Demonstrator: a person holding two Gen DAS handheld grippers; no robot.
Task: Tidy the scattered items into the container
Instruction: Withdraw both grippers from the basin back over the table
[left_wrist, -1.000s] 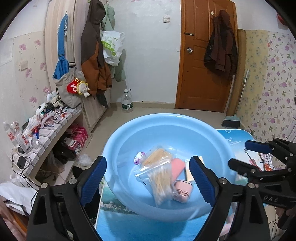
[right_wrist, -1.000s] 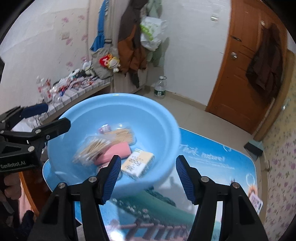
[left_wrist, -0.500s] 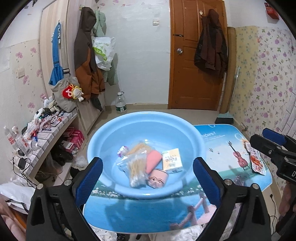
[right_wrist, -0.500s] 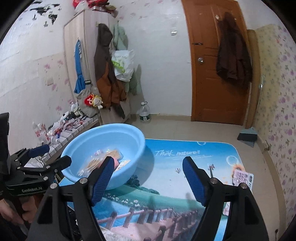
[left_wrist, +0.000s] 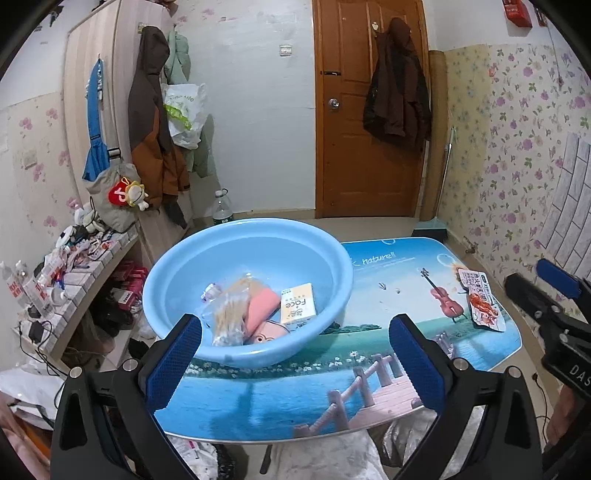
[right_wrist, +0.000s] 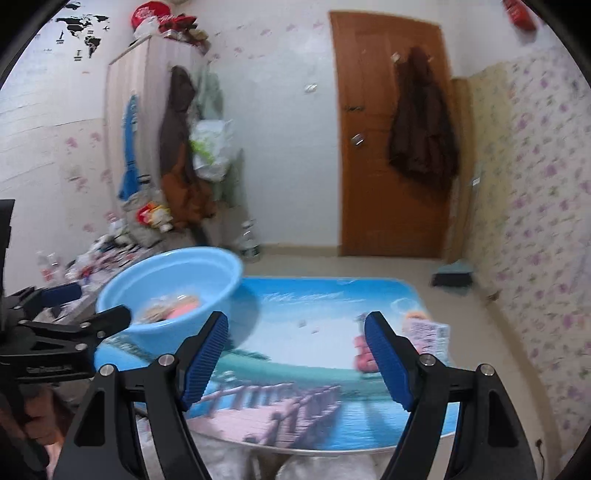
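A light blue basin (left_wrist: 295, 251) stands on the left end of the picture-printed table (left_wrist: 373, 373). In it lie a bag of cotton swabs (left_wrist: 229, 314), a pink item (left_wrist: 260, 308), a yellow and white box (left_wrist: 297, 304) and a small face-shaped case (left_wrist: 266, 334). A red and white packet (left_wrist: 480, 299) lies flat near the table's right edge, blurred in the right wrist view (right_wrist: 424, 332). My left gripper (left_wrist: 295, 332) hangs before the basin, its jaws opening with nothing between them. My right gripper (right_wrist: 295, 325) is open and empty over the table's near edge.
A low shelf (left_wrist: 74, 280) crowded with bottles and clutter runs along the left wall. Coats and bags hang on the wardrobe (left_wrist: 155, 140) and the door (left_wrist: 369, 110). A water bottle (left_wrist: 221, 210) and a dustpan (right_wrist: 452, 277) sit on the floor.
Both grippers have drawn back from the basin, so it looks smaller and the whole table shows. Both pairs of jaws stand wider than before. The right view has swung to the right.
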